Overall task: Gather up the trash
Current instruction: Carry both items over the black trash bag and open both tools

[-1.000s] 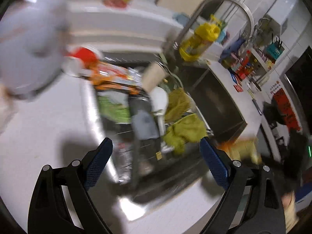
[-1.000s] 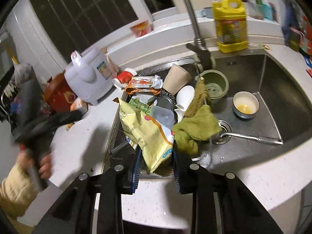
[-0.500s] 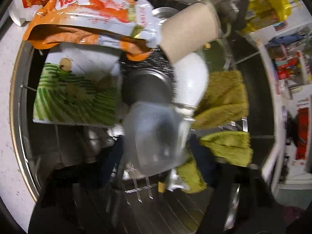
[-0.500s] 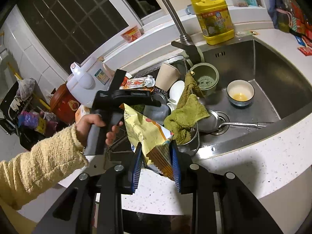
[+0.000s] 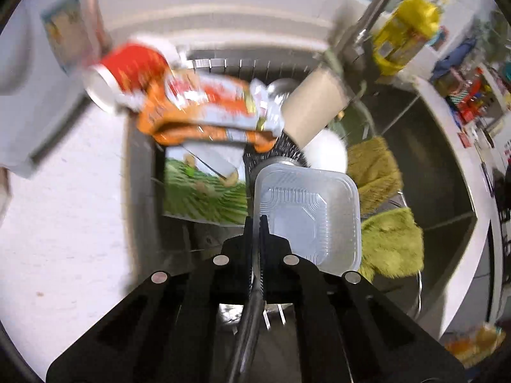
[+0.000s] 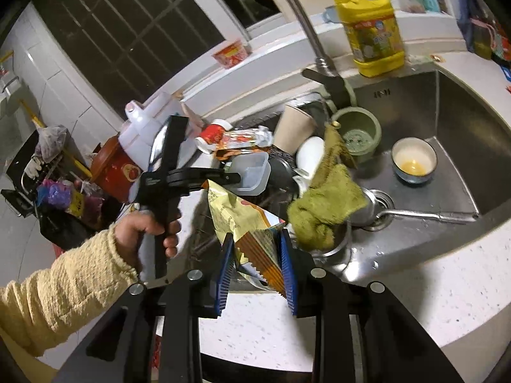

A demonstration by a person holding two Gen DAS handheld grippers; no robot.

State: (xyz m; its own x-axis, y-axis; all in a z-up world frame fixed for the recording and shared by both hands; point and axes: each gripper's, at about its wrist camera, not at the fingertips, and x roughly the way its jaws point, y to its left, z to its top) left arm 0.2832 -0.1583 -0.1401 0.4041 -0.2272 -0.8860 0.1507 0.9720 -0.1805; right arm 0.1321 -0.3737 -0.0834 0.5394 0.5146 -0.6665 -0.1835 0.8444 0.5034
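Observation:
My left gripper (image 5: 256,223) is shut on the rim of a clear plastic tray (image 5: 309,217) and holds it above the left sink basin. The tray also shows in the right wrist view (image 6: 250,172), with the left gripper (image 6: 236,177) at its edge. My right gripper (image 6: 255,265) is shut on a yellow snack bag (image 6: 238,214), held over the counter's front edge. An orange wrapper (image 5: 204,108), a green and white packet (image 5: 204,188), a red cup (image 5: 124,70) and a brown paper cup (image 5: 314,108) lie in the basin.
A green cloth (image 6: 325,201) hangs on the sink divider. A green pot (image 6: 357,132), a bowl (image 6: 413,161) and a ladle (image 6: 424,215) sit in the right basin. A yellow detergent bottle (image 6: 370,28) and the tap (image 6: 303,16) stand behind. A white cooker (image 6: 150,118) stands on the left.
My left gripper went down into the basin, shut on the clear tray and lifted it. My right gripper drew the snack bag up and toward the counter's front.

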